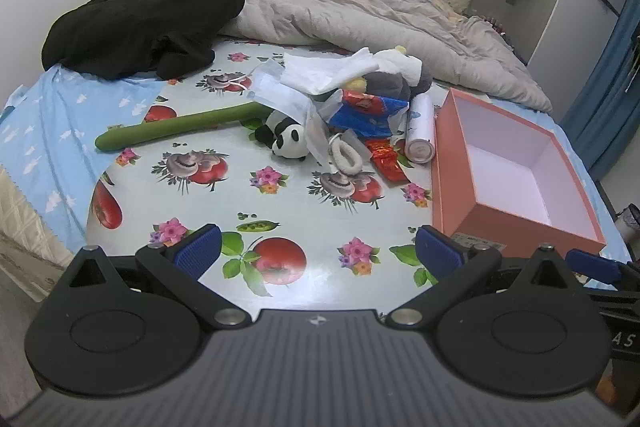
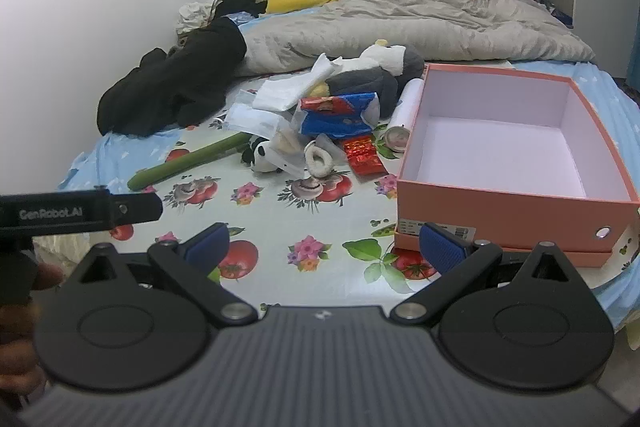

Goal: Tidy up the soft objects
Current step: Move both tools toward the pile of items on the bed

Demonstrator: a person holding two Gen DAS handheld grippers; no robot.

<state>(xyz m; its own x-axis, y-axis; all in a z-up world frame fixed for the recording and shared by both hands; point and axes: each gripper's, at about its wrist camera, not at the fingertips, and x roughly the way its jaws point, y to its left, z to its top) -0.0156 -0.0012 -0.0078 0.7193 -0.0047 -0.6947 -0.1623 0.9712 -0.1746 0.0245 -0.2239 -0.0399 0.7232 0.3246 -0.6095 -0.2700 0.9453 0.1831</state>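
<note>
Both my grippers — left [image 1: 318, 247], right [image 2: 326, 245] — gape empty | panda plush [image 1: 286, 141] at 12 o'clock — light, squashy | I'd pinch its body | box [image 1: 560, 183] at 2 o'clock

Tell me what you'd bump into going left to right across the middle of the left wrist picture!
Green plush stalk → panda toy → white fuzzy hair tie → red foil wrapper → white tube → pink box.
</note>
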